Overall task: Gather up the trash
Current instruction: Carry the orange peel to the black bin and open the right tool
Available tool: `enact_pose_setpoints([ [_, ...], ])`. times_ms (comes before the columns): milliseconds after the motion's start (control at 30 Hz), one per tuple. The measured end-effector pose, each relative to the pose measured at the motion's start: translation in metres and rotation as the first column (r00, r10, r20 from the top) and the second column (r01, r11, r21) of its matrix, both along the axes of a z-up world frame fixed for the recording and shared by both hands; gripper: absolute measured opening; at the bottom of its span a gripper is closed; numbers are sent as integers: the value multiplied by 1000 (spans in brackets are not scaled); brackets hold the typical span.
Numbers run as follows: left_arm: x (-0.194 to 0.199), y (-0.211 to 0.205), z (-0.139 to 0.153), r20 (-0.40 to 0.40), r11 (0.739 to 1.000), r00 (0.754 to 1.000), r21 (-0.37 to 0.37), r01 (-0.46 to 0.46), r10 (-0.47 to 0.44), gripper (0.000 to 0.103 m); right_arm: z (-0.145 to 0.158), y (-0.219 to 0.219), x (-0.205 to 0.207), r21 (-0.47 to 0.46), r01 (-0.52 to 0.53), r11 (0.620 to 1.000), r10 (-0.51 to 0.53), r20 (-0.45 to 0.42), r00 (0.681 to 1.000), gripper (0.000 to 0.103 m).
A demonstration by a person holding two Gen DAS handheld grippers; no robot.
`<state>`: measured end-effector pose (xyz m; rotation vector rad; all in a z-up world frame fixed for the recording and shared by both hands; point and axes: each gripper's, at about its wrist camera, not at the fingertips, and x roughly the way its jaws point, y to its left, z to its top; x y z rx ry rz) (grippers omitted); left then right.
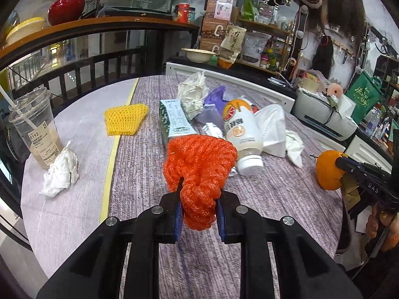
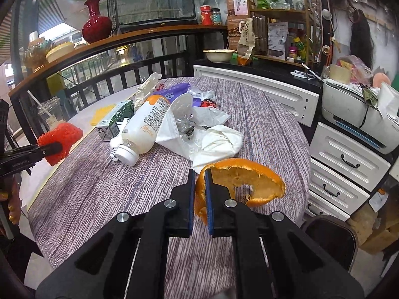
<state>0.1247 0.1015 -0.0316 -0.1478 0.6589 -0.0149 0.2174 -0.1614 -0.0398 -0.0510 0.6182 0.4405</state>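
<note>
My left gripper (image 1: 198, 194) is shut on an orange foam fruit net (image 1: 199, 164), held above the round table (image 1: 139, 174); the right wrist view shows the same net (image 2: 61, 137) at the far left. My right gripper (image 2: 199, 182) is shut on the edge of an orange peel (image 2: 247, 182), lifted off the table; the peel (image 1: 328, 172) shows at the right of the left wrist view. Loose trash lies mid-table: a white bottle (image 1: 242, 134), a green carton (image 1: 174, 122), a crumpled tissue (image 1: 193, 94), a face mask (image 2: 184, 124) and a yellow foam net (image 1: 124, 122).
A plastic cup (image 1: 37, 129) with a straw stands at the table's left edge beside a crumpled tissue (image 1: 61, 172). White drawers (image 2: 344, 164) and a printer (image 2: 359, 119) stand to the right. A railing (image 1: 82, 64) and a shelf with a red vase (image 1: 66, 2) run behind.
</note>
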Motion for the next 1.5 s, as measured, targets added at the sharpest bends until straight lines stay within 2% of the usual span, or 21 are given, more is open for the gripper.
enact_pose_setpoints([
  [367,-24,-54,13,47,991,990,-19,133,-132,22,-2,-53,-53,77,65,995,-67,19,998,8],
  [533,-22,-94,17,51,975,974,-16,221,-220,22,-10,-92,-69,101,145,984,-147,17,989,8],
  [667,-14,-132,17,45,955,955,-18,295,-294,22,-28,-126,-71,117,222,968,-221,-23,975,8],
  [900,1,-214,10,26,898,898,-5,440,-440,22,-82,-187,-60,114,370,922,-353,-148,924,8],
  [1033,13,-255,-3,-23,870,870,-13,493,-493,22,-119,-208,-45,94,419,903,-389,-235,891,8],
  [1133,17,-282,-12,-55,853,852,8,523,-521,22,-145,-218,-34,81,447,891,-408,-292,865,8],
  [1367,26,-322,-34,-118,824,823,47,564,-556,22,-201,-234,-7,26,497,867,-442,-418,793,9],
  [1500,33,-338,-44,-151,814,810,49,579,-567,22,-217,-241,-2,-5,528,849,-467,-474,747,11],
])
